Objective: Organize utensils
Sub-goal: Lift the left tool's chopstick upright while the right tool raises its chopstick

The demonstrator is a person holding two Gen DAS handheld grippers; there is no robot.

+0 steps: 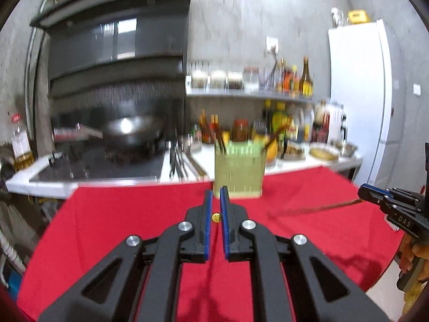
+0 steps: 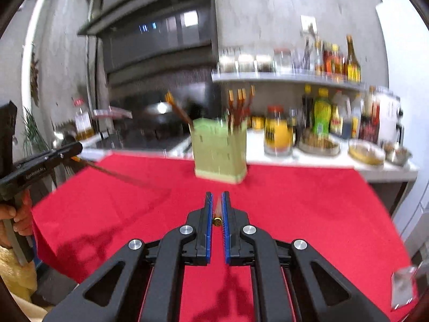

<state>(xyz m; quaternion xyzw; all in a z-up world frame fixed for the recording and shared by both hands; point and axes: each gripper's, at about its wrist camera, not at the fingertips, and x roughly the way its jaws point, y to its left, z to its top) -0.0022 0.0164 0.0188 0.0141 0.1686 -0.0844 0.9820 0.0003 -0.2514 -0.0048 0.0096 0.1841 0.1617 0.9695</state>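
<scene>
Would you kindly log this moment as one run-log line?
left gripper: shut on chopstick | right gripper: shut on chopstick | green utensil holder: upright on red cloth

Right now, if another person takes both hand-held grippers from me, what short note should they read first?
Left hand-held gripper: shut on one chopstick, held above the red cloth.
Right hand-held gripper: shut on another chopstick, also in the air.
Green holder: upright at the far edge of the cloth, several chopsticks already standing in it.
Done: both chopsticks are gripped and clear of the cloth.
Left: bring each one over the holder and drop it in. No other loose chopstick shows on the cloth, though the views are blurred.
</scene>
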